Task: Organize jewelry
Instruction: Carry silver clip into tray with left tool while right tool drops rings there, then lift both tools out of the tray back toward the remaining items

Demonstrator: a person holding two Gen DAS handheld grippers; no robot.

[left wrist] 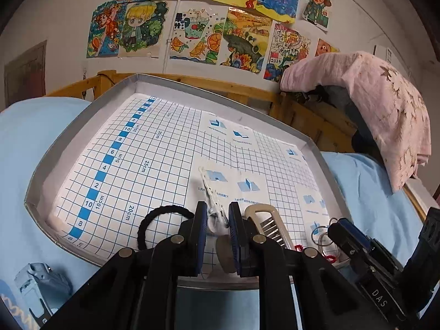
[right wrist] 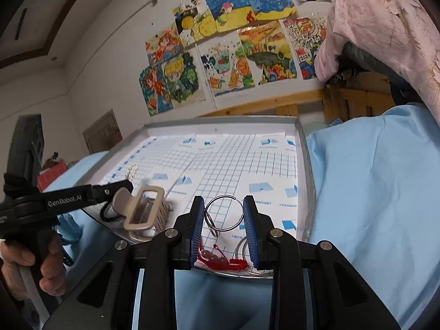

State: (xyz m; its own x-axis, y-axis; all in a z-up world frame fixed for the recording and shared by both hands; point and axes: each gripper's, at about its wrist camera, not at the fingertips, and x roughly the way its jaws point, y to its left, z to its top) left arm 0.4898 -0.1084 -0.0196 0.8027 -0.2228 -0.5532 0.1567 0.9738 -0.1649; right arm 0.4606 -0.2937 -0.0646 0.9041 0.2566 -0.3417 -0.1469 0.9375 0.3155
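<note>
A bed covered by a light-blue sheet (right wrist: 371,192) fills the lower field; a wooden bed frame (left wrist: 247,88) and a wall of children's drawings (left wrist: 192,30) run across 12 o'clock, and a pink floral cloth (left wrist: 385,110) hangs at 2 o'clock in the left wrist view.

On the sheet lies a shallow grey tray (left wrist: 82,126) lined with a white sheet of blue grid squares (left wrist: 137,165); all the jewelry lies near its 6 o'clock edge.

Left gripper (left wrist: 218,220): seen from its own camera, its jaws stand narrowly apart, pinching a white beaded hair clip (left wrist: 210,192) that extends from the pads toward 12 o'clock. In the right wrist view this gripper enters from 9 o'clock, held by a hand (right wrist: 41,269).

Right gripper (right wrist: 224,229): jaws parted a little, with a silver hoop ring (right wrist: 224,213) between the pads. The hoop's rim meets the left pad; whether the right pad presses it cannot be told.

A beige claw clip (left wrist: 271,225) lies just beside the left gripper at its 3 o'clock. A black hair tie (left wrist: 159,225) lies at its 9 o'clock, partly hidden behind the finger. A red cord bracelet with pale beads (right wrist: 222,260) lies at 6 o'clock of the hoop, between the right gripper's fingers, next to further silver hoops (right wrist: 242,250).
</note>
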